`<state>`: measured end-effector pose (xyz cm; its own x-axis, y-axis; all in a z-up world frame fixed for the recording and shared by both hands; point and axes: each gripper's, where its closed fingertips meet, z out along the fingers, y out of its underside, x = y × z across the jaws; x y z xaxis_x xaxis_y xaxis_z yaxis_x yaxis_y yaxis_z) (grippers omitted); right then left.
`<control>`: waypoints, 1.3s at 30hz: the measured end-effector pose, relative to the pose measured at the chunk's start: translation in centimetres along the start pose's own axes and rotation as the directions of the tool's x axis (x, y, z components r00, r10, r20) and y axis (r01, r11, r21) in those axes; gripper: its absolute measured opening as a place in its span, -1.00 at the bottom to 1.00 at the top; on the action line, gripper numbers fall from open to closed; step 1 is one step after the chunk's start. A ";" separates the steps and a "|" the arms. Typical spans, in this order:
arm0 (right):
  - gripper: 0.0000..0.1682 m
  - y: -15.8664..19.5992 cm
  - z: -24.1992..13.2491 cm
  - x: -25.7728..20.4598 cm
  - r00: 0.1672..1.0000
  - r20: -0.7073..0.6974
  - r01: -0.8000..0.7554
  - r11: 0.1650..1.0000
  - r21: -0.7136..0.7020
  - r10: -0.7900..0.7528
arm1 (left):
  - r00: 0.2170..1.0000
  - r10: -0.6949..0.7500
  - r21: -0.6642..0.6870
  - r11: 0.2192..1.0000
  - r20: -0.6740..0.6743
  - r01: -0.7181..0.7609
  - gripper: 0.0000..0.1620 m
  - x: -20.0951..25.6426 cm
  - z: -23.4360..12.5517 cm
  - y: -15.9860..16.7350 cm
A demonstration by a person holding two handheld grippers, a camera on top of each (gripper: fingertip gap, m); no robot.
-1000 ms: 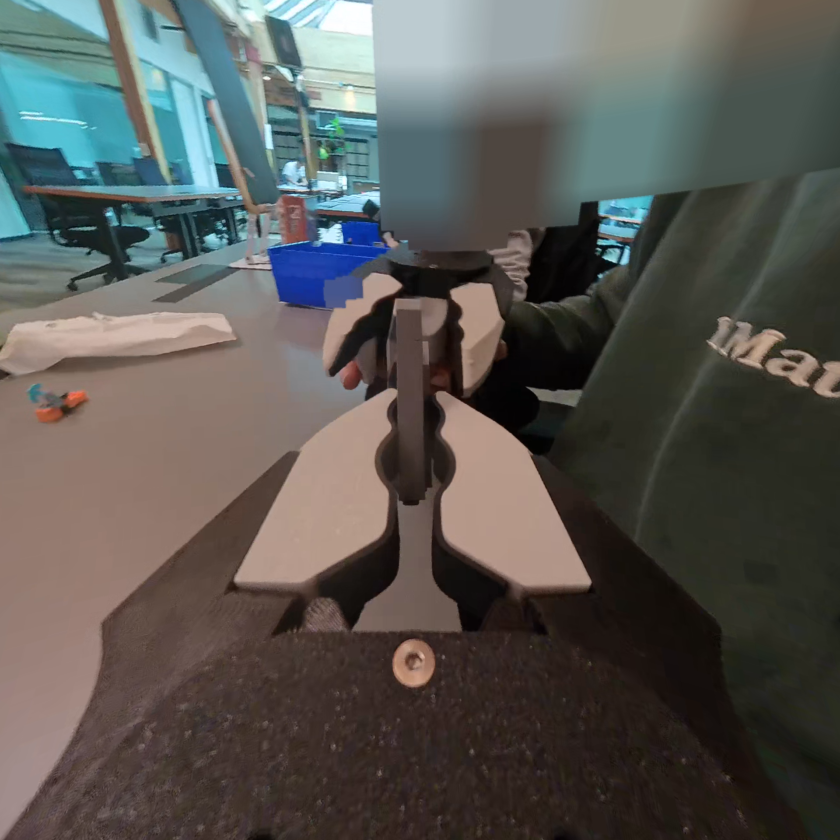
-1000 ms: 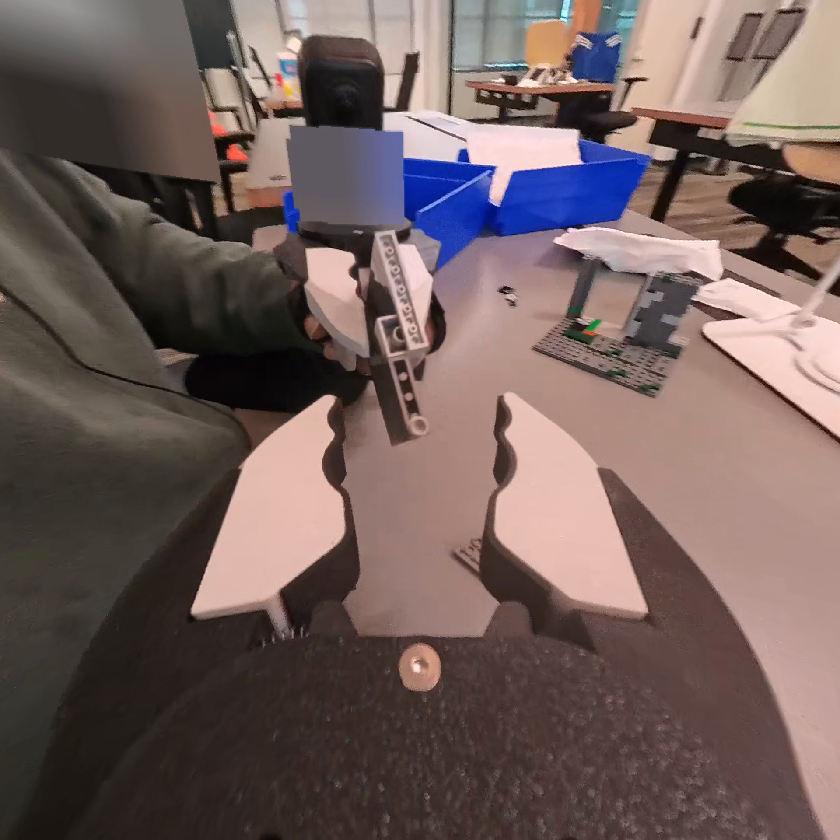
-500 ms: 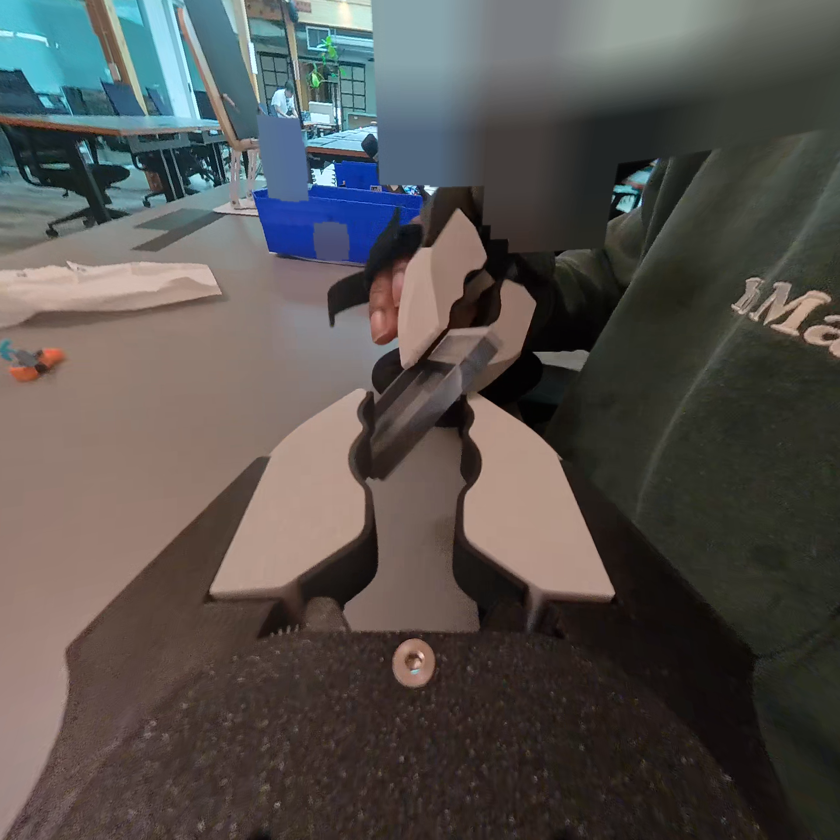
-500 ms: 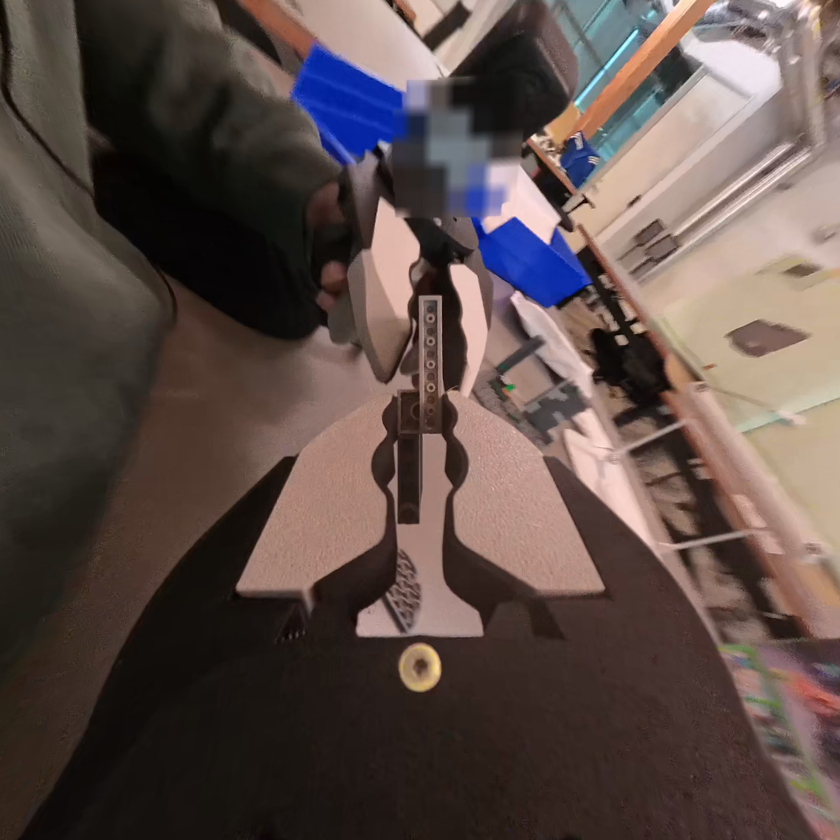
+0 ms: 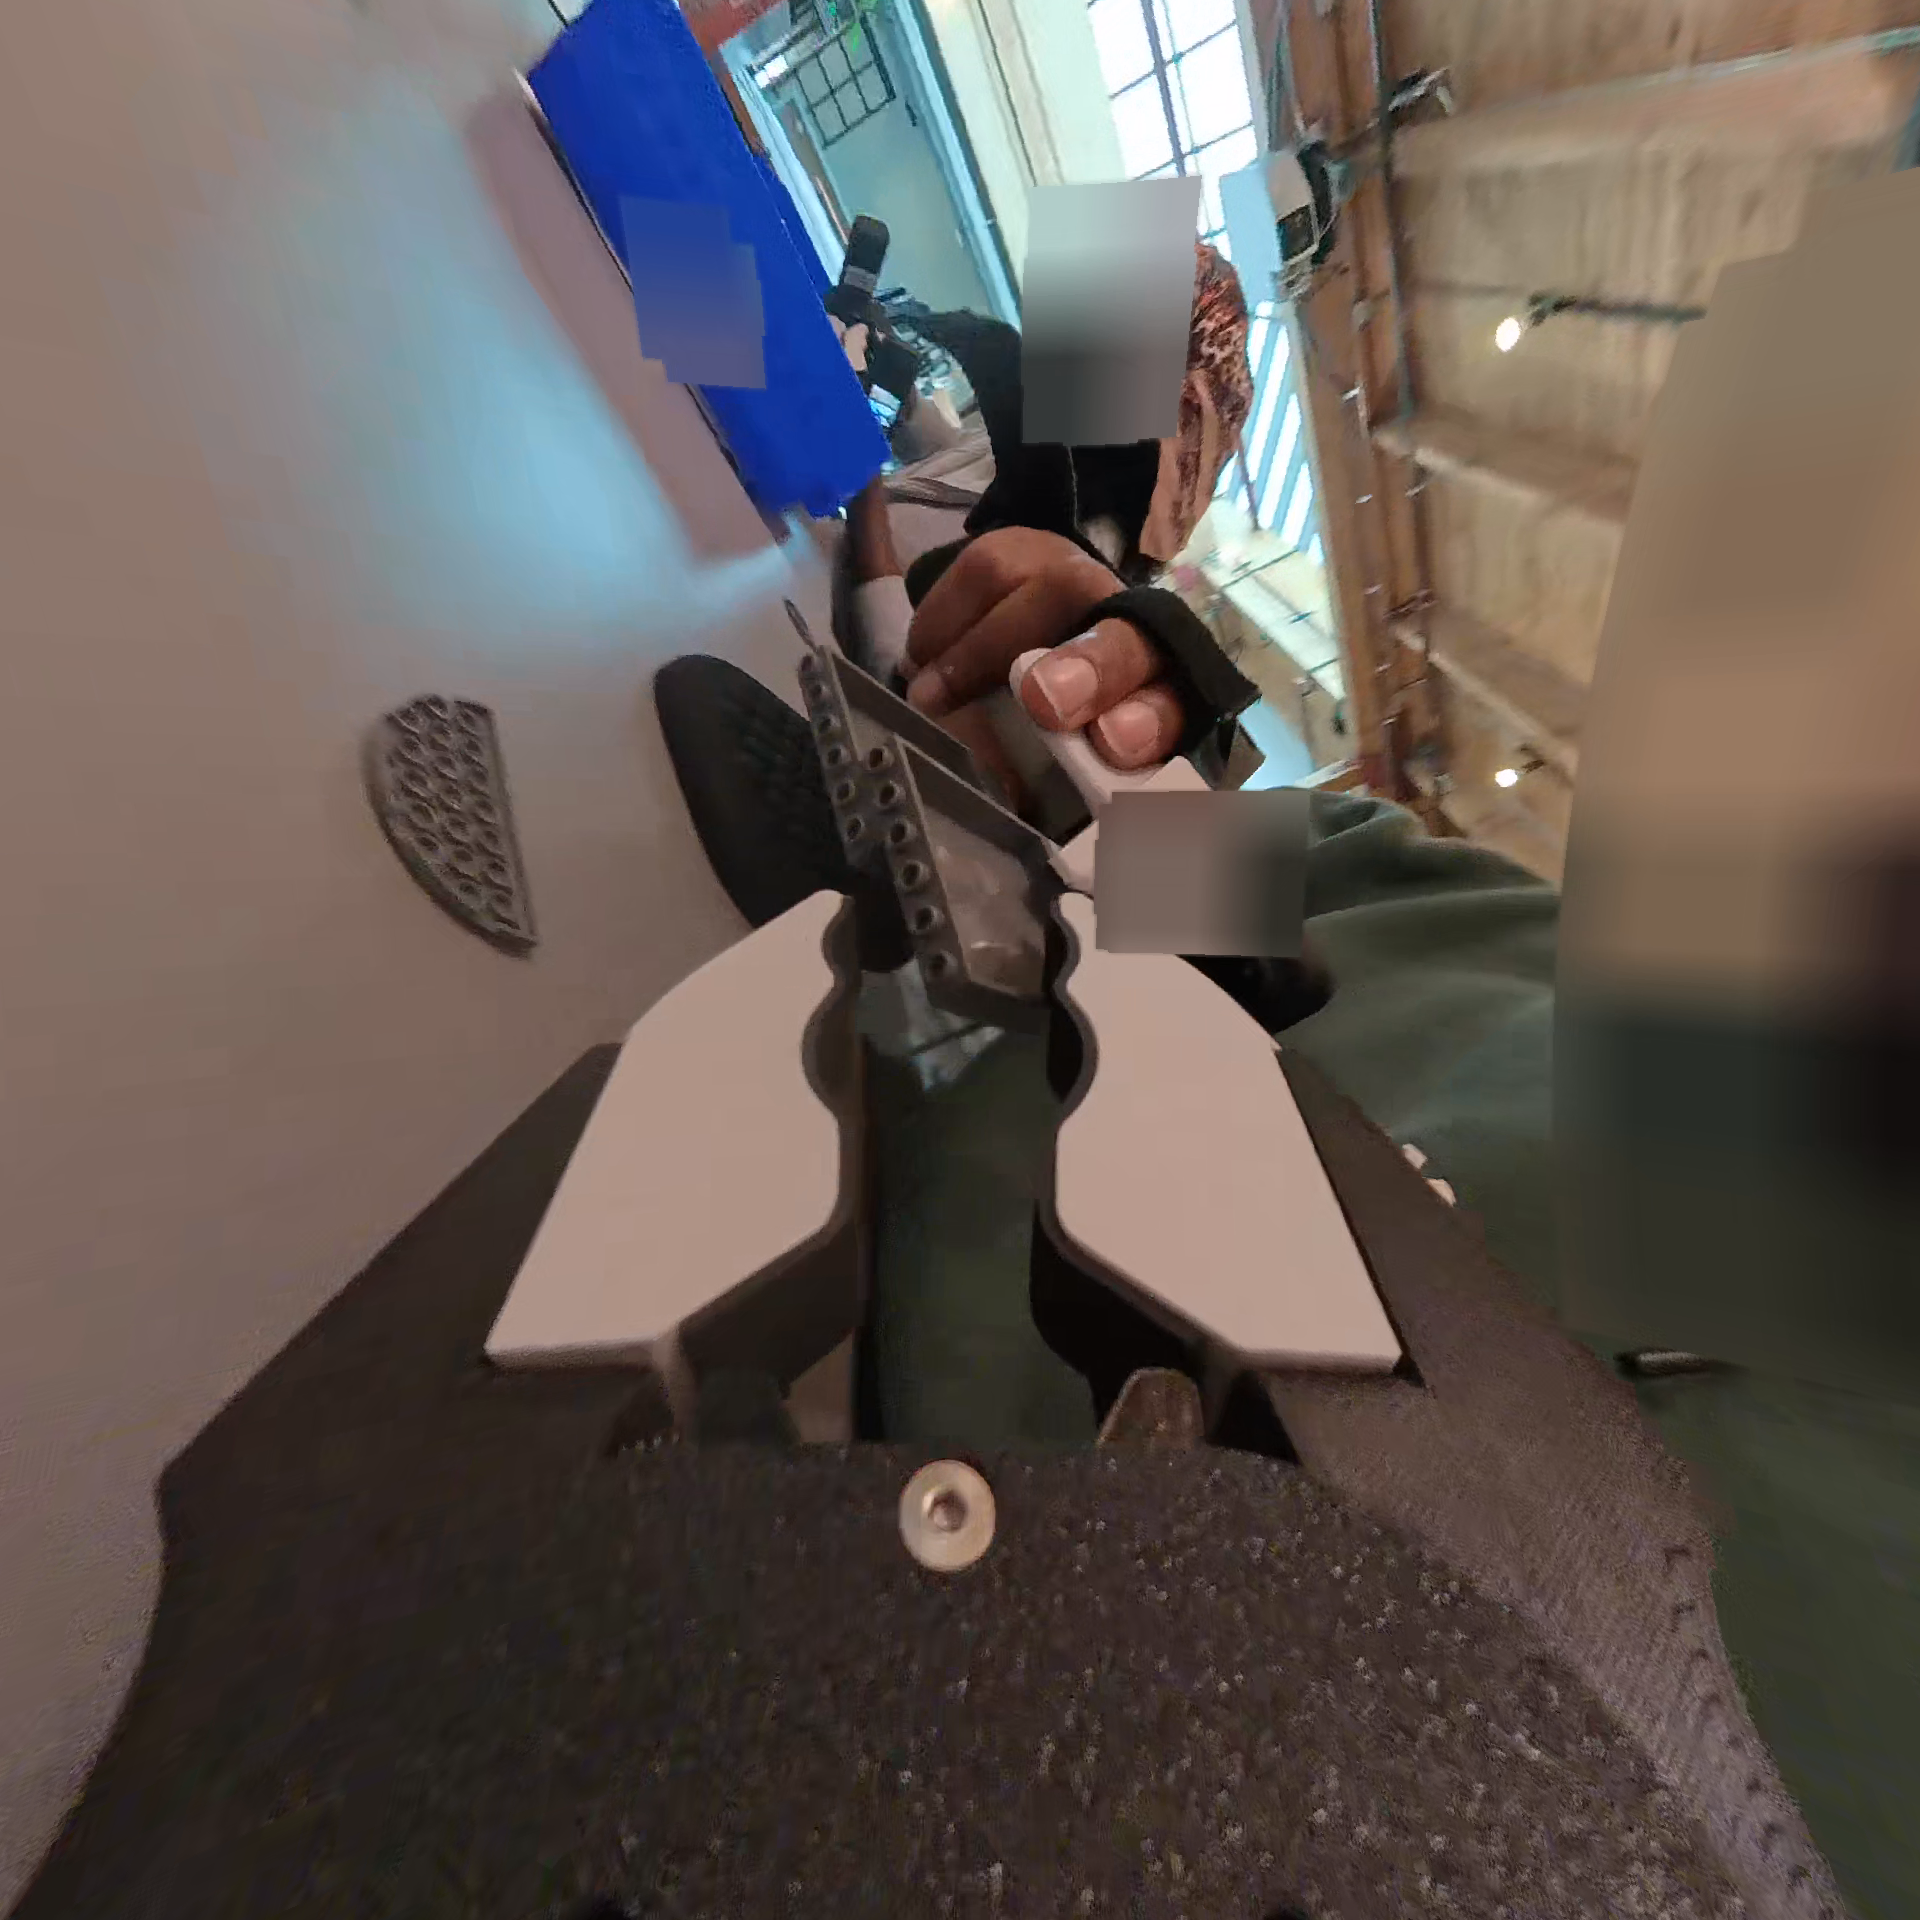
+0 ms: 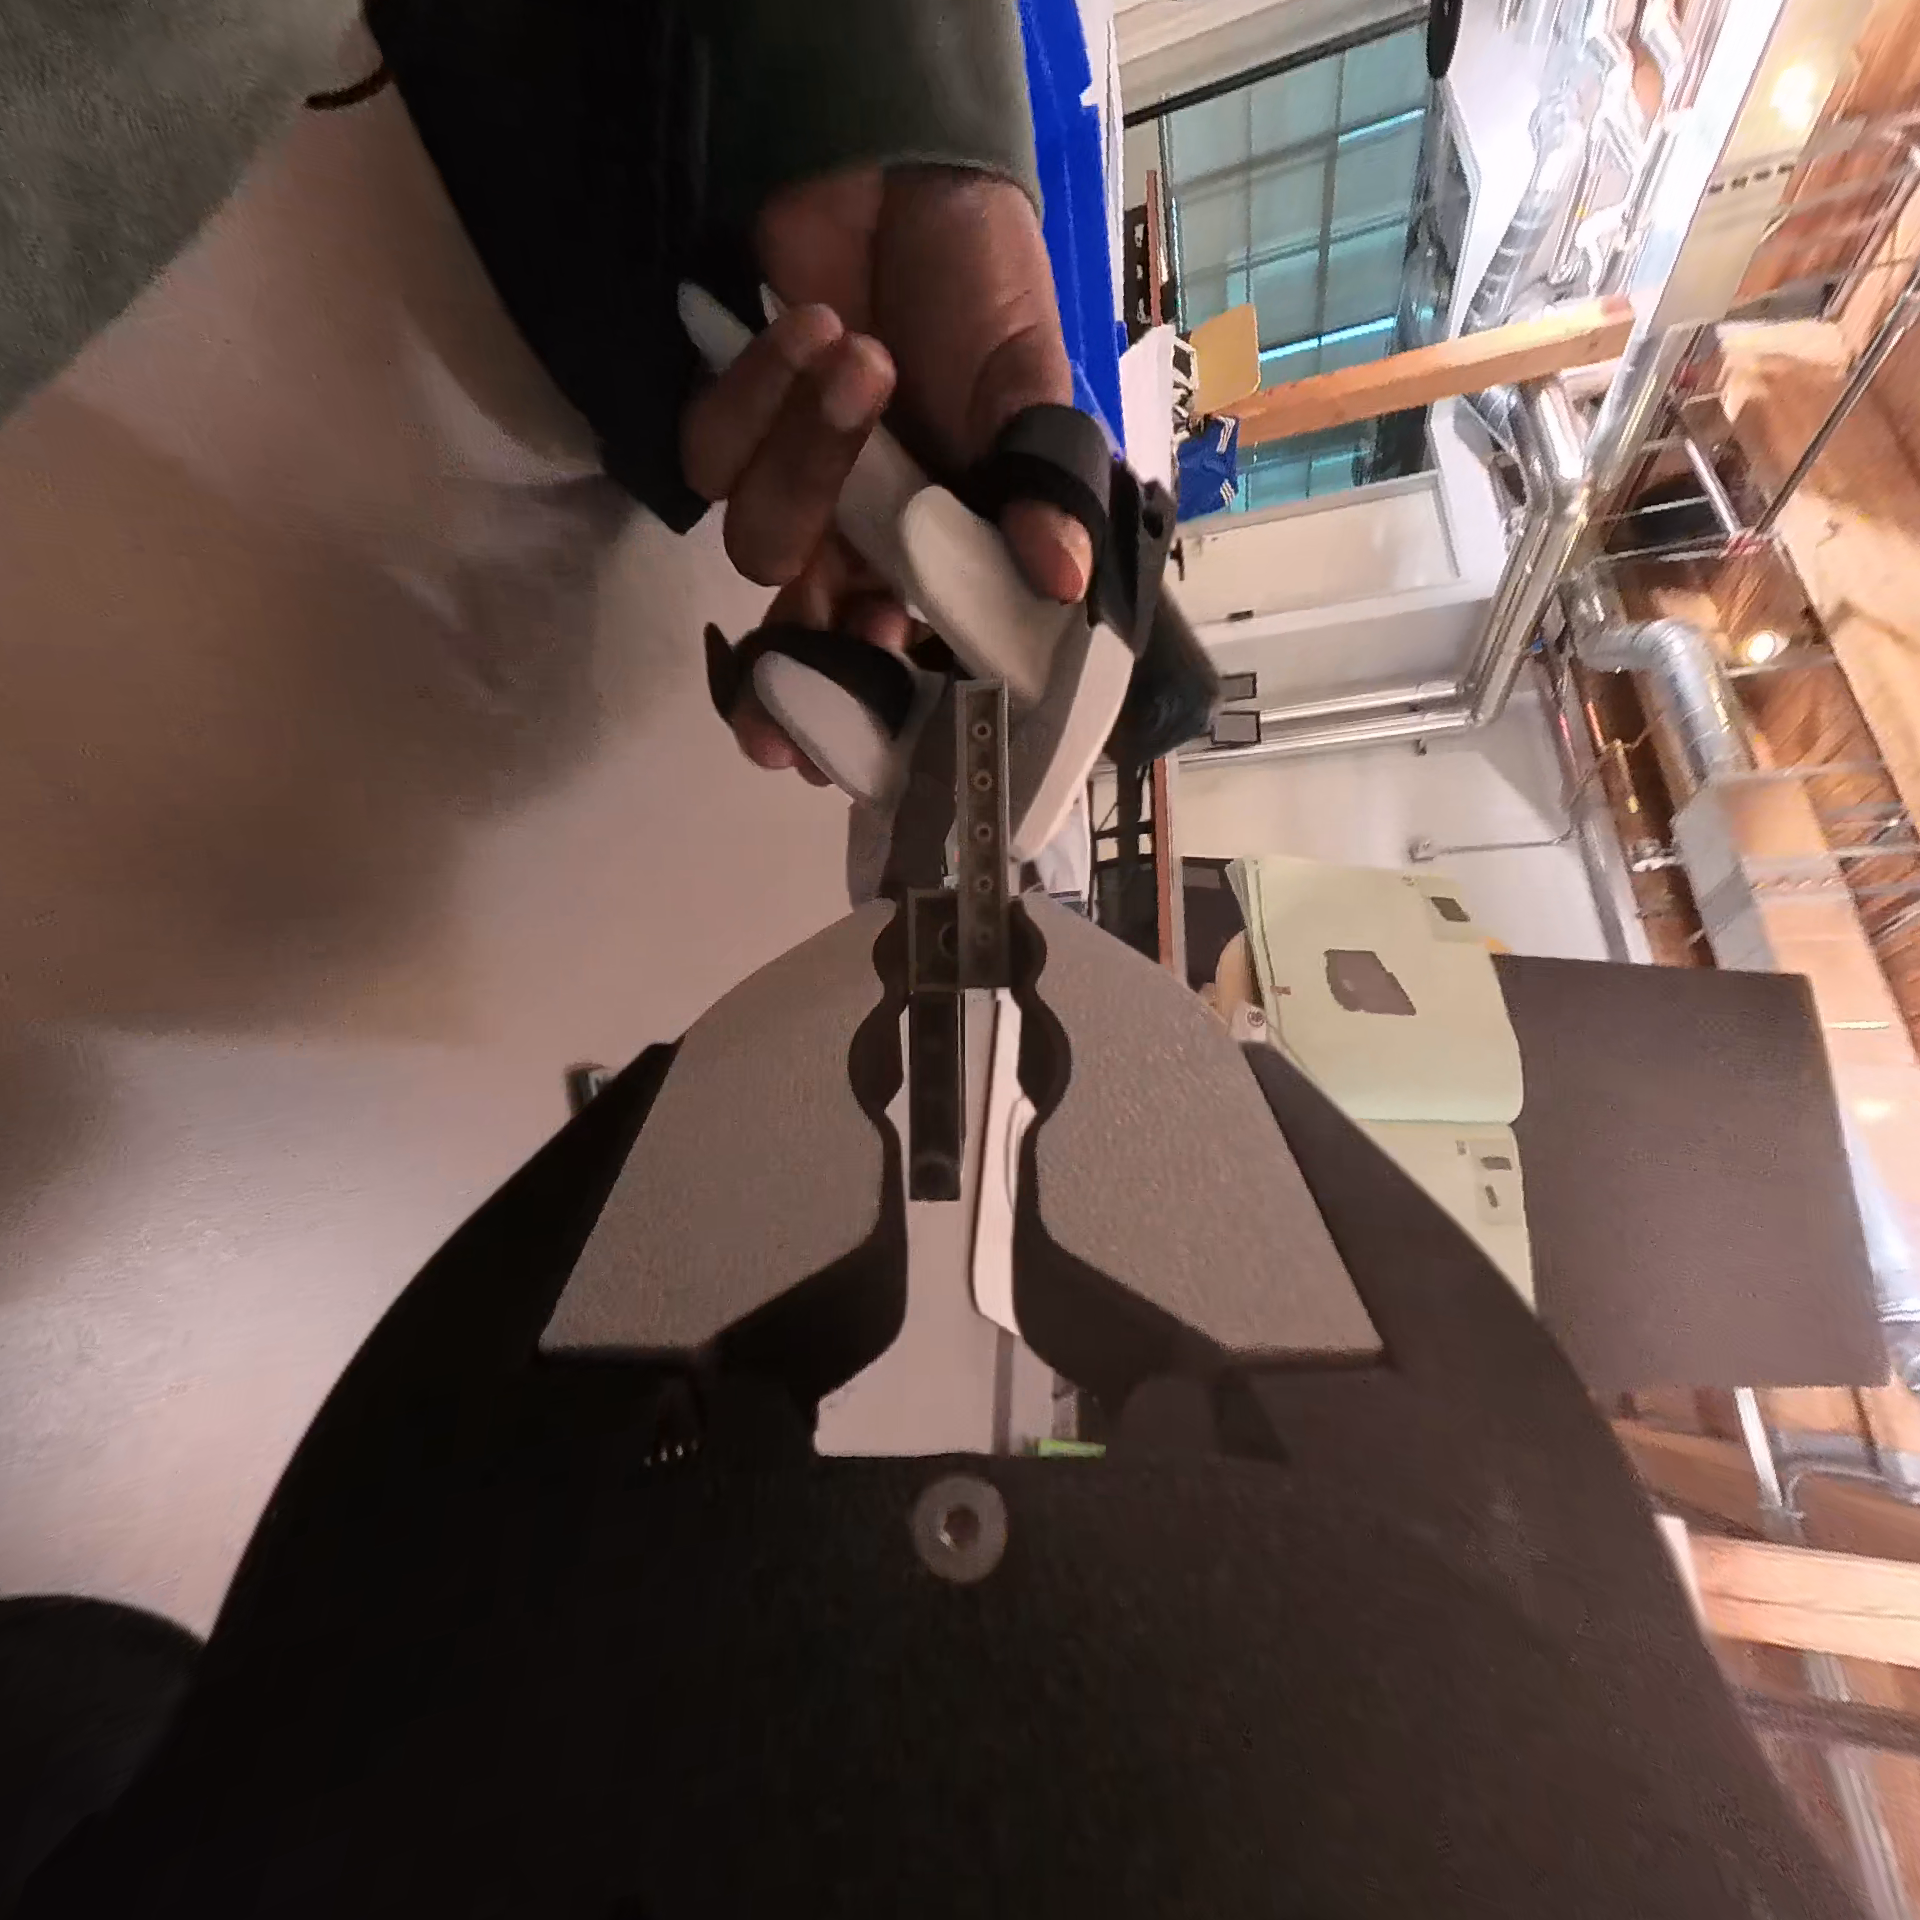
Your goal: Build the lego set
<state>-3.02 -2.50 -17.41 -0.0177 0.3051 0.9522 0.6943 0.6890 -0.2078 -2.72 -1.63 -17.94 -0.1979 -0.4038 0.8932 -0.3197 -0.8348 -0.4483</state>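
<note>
A grey lego assembly (image 5: 883, 800) of long holed beams is held in the air between both grippers. My left gripper (image 5: 951, 925) has its jaws closed around the near end of it. In the right wrist view my right gripper (image 6: 958, 925) is shut on a square brick of the same assembly (image 6: 982, 790), and one beam runs back between its fingers. The two grippers face each other tip to tip. Both views are rolled about a quarter turn. A grey half-round studded plate (image 5: 447, 821) lies on the table (image 5: 260, 520).
A blue bin (image 5: 707, 229) stands at the far side of the table and also shows in the right wrist view (image 6: 1070, 208). The hand (image 5: 1039, 665) on the right gripper and a green sleeve (image 5: 1455, 987) are close by. Another person stands behind.
My right gripper went from open to shut on the assembly. My left gripper loosened, then drew in around its end. Both grippers rolled about a quarter turn, and the half-round plate came into the left view.
</note>
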 end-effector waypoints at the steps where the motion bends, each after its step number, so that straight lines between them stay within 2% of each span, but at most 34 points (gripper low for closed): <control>1: -0.80 0.1 0.1 -0.1 1.000 0.005 0.011 1.000 -0.002 -0.011 | 1.000 -0.026 -0.002 1.000 -0.013 0.026 -0.68 0.0 0.2 0.1; 2: -0.80 0.3 0.2 -0.3 1.000 0.009 0.014 1.000 -0.004 -0.014 | 0.999 -0.040 0.001 0.999 -0.019 0.040 -0.75 0.1 0.3 0.1; 6: -0.78 1.5 0.5 -0.7 0.998 0.008 -0.066 0.998 -0.011 0.066 | 0.997 -0.074 0.037 0.997 0.016 0.074 -0.80 -1.1 0.3 -0.6; 10: -0.70 2.9 0.5 -1.2 0.952 0.042 -0.305 0.952 -0.002 0.304 | 0.993 -0.052 0.099 0.994 0.102 0.042 -0.96 -2.8 -0.7 -2.4; 12: -0.66 3.8 0.1 -1.6 0.871 0.092 -0.483 0.875 -0.021 0.483 | 0.982 0.000 0.108 0.994 0.189 -0.021 -0.96 -3.9 -1.7 -3.3; 14: -0.65 4.8 -0.5 -2.3 0.731 0.173 -0.660 0.748 -0.070 0.660 | 0.950 0.100 0.076 0.989 0.295 -0.128 -0.97 -4.9 -2.8 -3.8; 17: -0.63 6.6 -1.7 -4.0 0.526 0.288 -0.773 0.591 -0.229 0.800 | 0.871 0.270 -0.028 0.958 0.409 -0.284 -0.97 -5.4 -3.8 -4.0; 20: -0.56 8.4 -2.7 -6.1 0.360 0.363 -0.753 0.498 -0.430 0.859 | 0.762 0.416 -0.136 0.904 0.496 -0.405 -0.96 -6.0 -4.5 -4.1; 22: -0.54 9.2 -2.8 -7.1 0.331 0.406 -0.703 0.510 -0.495 0.852 | 0.714 0.474 -0.187 0.875 0.515 -0.446 -0.96 -6.3 -4.6 -4.0; 25: -0.55 9.7 -2.0 -7.5 0.349 0.459 -0.645 0.565 -0.515 0.817 | 0.659 0.533 -0.239 0.840 0.531 -0.487 -0.96 -6.4 -4.7 -3.9; 29: -0.52 10.4 -0.5 -7.9 0.235 0.495 -0.612 0.523 -0.593 0.837 | 0.568 0.609 -0.314 0.784 0.553 -0.535 -0.96 -6.5 -5.1 -3.8; 33: -0.46 10.2 0.8 -8.3 0.136 0.538 -0.579 0.507 -0.639 0.832 | 0.554 0.603 -0.294 0.783 0.574 -0.548 -0.96 -6.4 -6.0 -4.4; 37: -0.50 9.9 1.8 -8.3 0.180 0.574 -0.522 0.573 -0.632 0.799 | 0.563 0.578 -0.252 0.795 0.591 -0.552 -0.96 -6.4 -6.8 -5.1; 39: -0.69 9.5 1.9 -8.4 0.180 0.596 -0.505 0.594 -0.627 0.782 | 0.565 0.576 -0.246 0.796 0.591 -0.553 -0.96 -6.4 -7.0 -5.2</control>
<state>2.34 2.70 -27.76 0.1113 0.9859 -0.1248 0.8721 -0.1571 -0.4633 -6.27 7.89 -21.64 0.2518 -0.9299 0.2682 -0.3730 -0.3490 -0.8597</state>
